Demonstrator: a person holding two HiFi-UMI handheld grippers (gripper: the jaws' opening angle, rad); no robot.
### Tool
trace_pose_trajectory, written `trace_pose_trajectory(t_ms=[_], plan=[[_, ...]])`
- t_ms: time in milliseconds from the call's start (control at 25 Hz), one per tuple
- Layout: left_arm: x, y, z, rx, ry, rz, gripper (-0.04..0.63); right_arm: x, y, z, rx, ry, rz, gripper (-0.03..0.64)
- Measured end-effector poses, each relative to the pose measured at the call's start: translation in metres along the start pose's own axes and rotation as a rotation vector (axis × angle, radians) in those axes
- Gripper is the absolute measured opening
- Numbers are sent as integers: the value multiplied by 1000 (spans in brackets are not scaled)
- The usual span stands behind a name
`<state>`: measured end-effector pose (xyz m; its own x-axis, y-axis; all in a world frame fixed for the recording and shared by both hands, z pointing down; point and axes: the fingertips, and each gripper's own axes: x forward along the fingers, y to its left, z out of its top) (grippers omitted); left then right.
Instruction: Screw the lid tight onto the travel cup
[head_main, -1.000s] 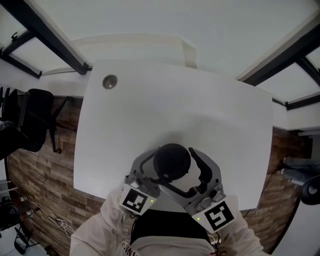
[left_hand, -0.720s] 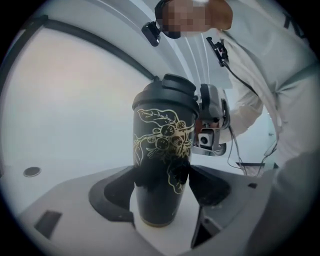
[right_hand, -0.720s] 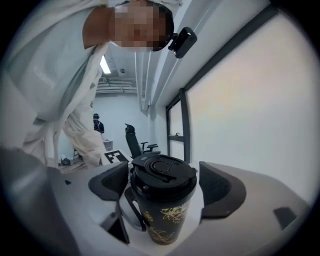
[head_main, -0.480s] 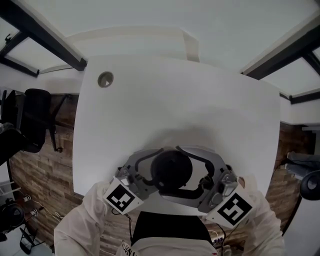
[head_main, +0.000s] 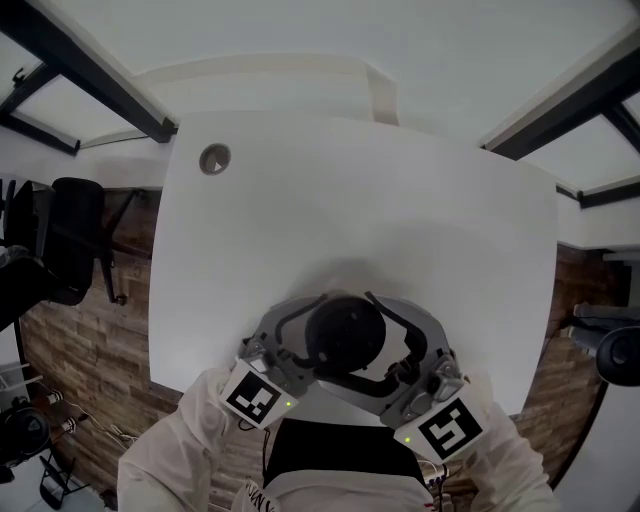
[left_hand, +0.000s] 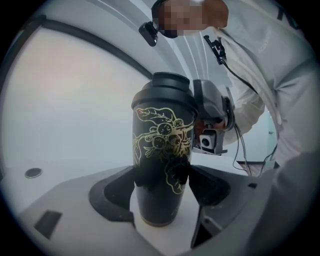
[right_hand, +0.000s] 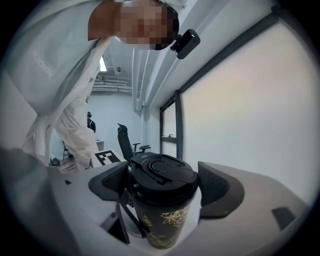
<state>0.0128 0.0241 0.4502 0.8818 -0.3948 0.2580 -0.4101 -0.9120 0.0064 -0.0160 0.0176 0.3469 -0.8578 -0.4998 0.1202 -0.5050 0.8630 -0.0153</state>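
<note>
On my left, the left gripper (left_hand: 162, 192) has its jaws closed on the lower body of the tall black travel cup with gold floral print (left_hand: 162, 165). The cup stands upright on the white table (head_main: 400, 200), close to the edge nearest me. I judge the cup rigid and fairly light. Its glossy wall looks slippery, so a low, firm hold on the body is the right place to stop it spinning or tipping. On top sits the black plastic screw lid (right_hand: 162, 177), which looks level. To the right, the right gripper (right_hand: 164, 186) has its padded jaws pressed against the lid's rim on both sides, which is where I would twist from. I count one cup, one lid and two grippers.
</note>
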Motion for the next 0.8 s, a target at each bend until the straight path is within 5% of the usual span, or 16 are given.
trace_pose_trajectory(t_ms=[560, 800], plan=[[-1, 0, 3, -49, -18, 331, 347, -7, -10, 3, 123, 5, -575, 419], [1, 2, 7, -41, -43, 353, 347, -6, -8, -1, 138, 18, -565, 419]])
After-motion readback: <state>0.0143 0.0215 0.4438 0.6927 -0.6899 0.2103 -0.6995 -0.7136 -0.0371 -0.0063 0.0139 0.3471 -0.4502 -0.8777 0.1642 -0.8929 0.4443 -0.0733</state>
